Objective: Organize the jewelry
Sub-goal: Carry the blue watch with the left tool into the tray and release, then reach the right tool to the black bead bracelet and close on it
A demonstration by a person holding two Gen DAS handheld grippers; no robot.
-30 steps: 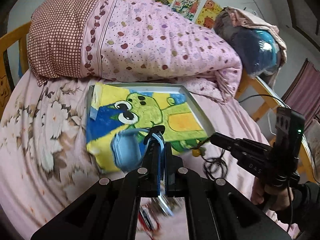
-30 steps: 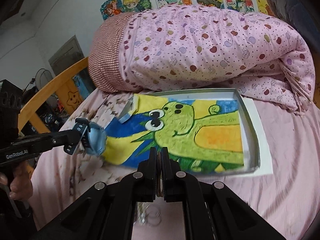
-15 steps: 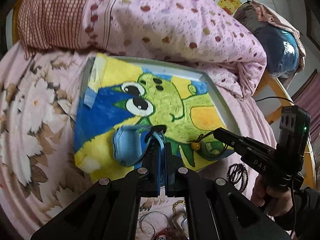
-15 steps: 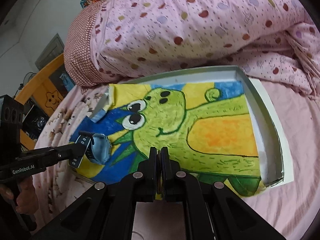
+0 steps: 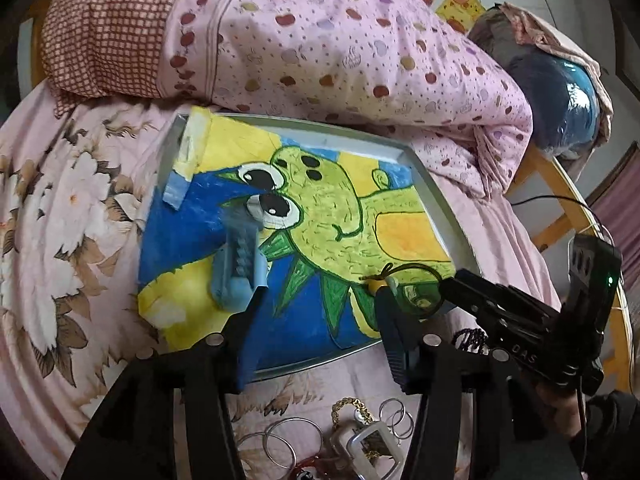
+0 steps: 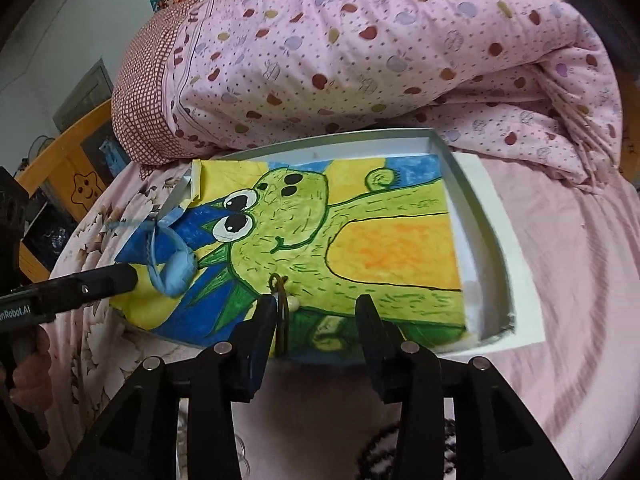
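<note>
Pink bedsheet (image 5: pixel 100 320), one tray (image 6: pixel 476 204): left gripper (image 5: pixel 320 300) opening beside one blue watch (image 5: pixel 236 268); right gripper (image 6: pixel 316 308) opening, one beaded cord (image 6: pixel 282 304) against its pad

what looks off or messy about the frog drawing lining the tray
The drawing sits askew in the tray: its near-left corner overhangs the rim onto the bedsheet, and its far-left edge is folded over.

The tray (image 5: pixel 438 204) looks like matt grey metal, lined with waxy crayoned paper (image 5: pixel 328 216). The quilt (image 5: pixel 320 32) is soft printed cloth. Shiny metal rings (image 5: pixel 294 438) lie on the bed's cloth sheet (image 5: pixel 60 200).
</note>
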